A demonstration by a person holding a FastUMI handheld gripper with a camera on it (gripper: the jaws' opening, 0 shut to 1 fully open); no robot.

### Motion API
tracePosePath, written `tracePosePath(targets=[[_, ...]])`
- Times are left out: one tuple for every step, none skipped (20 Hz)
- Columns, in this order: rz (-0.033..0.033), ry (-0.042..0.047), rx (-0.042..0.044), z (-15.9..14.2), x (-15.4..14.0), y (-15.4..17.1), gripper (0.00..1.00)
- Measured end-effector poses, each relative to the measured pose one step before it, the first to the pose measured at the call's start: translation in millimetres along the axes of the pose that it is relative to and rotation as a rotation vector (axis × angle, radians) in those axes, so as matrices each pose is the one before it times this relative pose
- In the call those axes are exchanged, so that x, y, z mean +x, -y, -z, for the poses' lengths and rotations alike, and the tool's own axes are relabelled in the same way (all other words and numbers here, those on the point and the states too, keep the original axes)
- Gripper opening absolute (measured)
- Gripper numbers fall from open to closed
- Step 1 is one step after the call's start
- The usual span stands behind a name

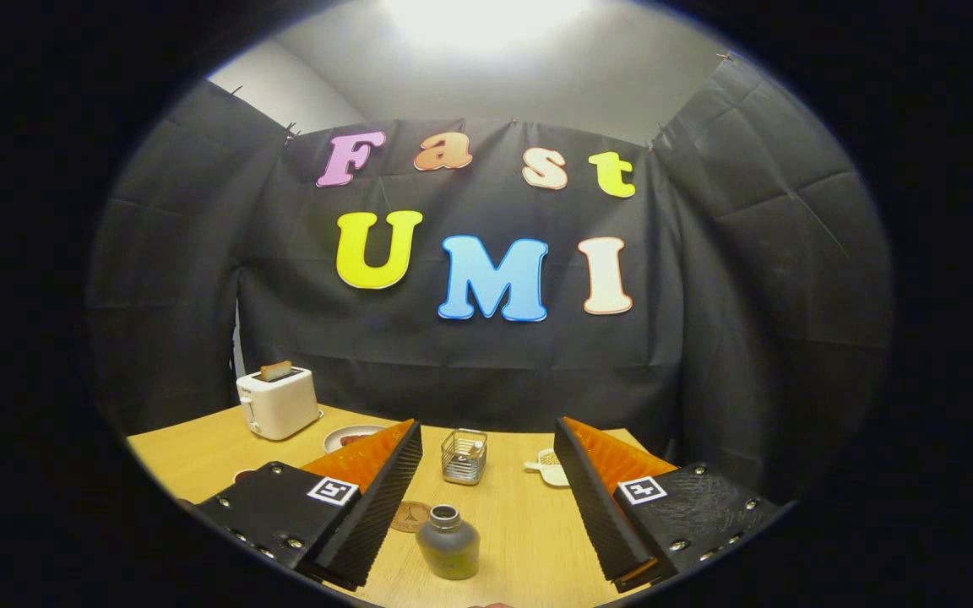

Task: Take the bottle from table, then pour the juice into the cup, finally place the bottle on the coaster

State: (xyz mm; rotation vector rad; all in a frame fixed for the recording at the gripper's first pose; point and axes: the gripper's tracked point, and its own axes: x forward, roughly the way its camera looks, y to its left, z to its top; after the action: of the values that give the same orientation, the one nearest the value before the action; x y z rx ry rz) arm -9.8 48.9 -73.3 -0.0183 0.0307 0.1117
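Note:
A small grey-green bottle (448,542) with an open metal neck stands upright on the wooden table (191,456), low between my fingers. My gripper (488,456) is open, held above the bottle, its fingers wide apart and touching nothing. A round brown coaster (410,516) lies flat just left of the bottle, partly hidden by the left finger. A glass cup (464,457) with a mesh look stands beyond the bottle, between the fingertips.
A white toaster (277,402) with a slice of bread stands at the back left. A small plate (350,437) lies behind the left finger. A white cup-like dish (549,467) sits beside the right finger. The black cloth wall closes the back.

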Motion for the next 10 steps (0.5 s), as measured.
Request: tracePosePath(targets=[[-0.00254,-0.00256,0.00579,6.89,-0.10,-4.38,0.96],[0.00069,-0.00033,0.00542,7.05,0.57,-3.18,0.96],[0.00424,-0.00328,0.00623,8.65,0.79,-1.89,0.96],[0.00548,-0.00830,0.00892,10.61,2.27,-1.60,0.96],[0.00724,-0.01024,0.01248,12.52,2.10,-0.50,0.96],[0.00585,-0.00991,0.01279,10.96,2.26,-0.75,0.96],[0.00348,-0.00592,0.00767,10.97,1.01,-0.90,0.96],[0.00498,-0.00598,-0.00095,11.40,1.61,-0.31,0.96],[0.00063,-0.00878,-0.00365,12.22,1.60,-0.62,0.96],[0.00369,-0.00721,-0.00703,11.42,1.28,-0.48,0.96]])
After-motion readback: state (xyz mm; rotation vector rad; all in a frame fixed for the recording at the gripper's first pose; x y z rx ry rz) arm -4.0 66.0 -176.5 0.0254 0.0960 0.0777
